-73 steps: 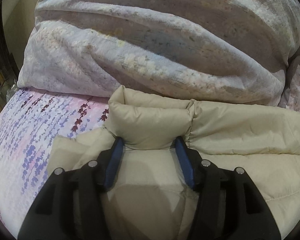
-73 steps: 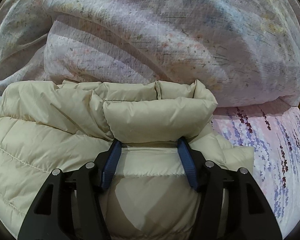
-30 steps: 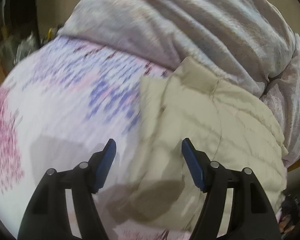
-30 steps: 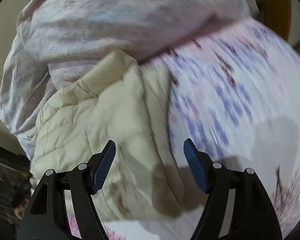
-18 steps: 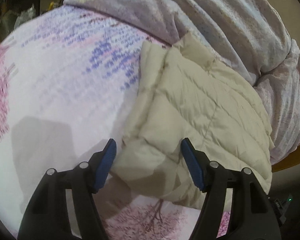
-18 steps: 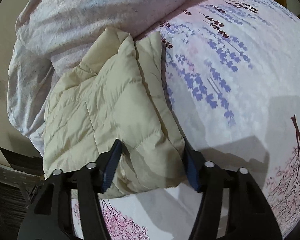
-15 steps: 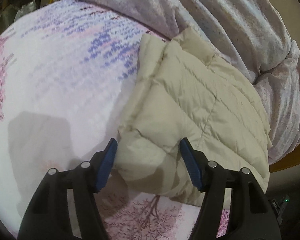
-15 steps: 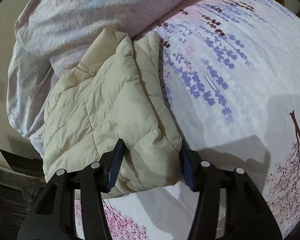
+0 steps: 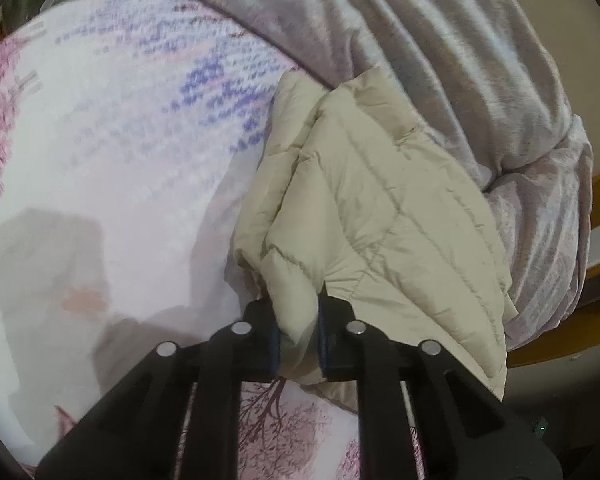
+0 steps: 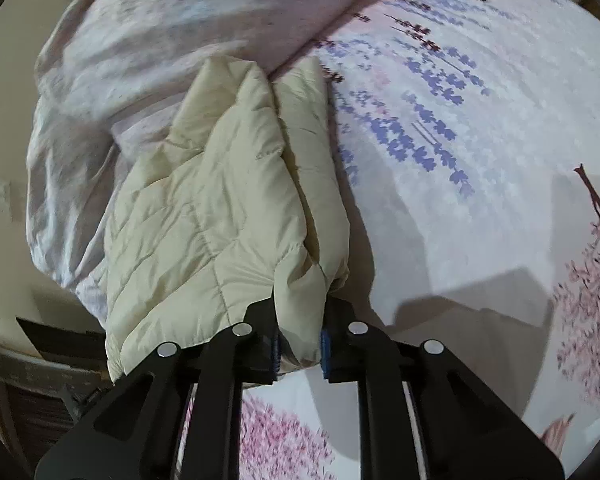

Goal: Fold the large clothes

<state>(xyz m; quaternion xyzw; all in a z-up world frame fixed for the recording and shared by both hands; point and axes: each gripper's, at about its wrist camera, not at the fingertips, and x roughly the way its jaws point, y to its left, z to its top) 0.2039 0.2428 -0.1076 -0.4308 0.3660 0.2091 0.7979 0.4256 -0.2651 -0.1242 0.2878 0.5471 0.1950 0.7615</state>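
Folded jacket (image 9: 380, 208) runs toward 12 o'clock from both grippers: left gripper (image 9: 298, 336) and right gripper (image 10: 300, 336) are closing, pinching its near corners.

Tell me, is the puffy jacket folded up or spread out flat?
Folded. The jacket lies doubled on the bed sheet, its stacked layers showing along one edge.
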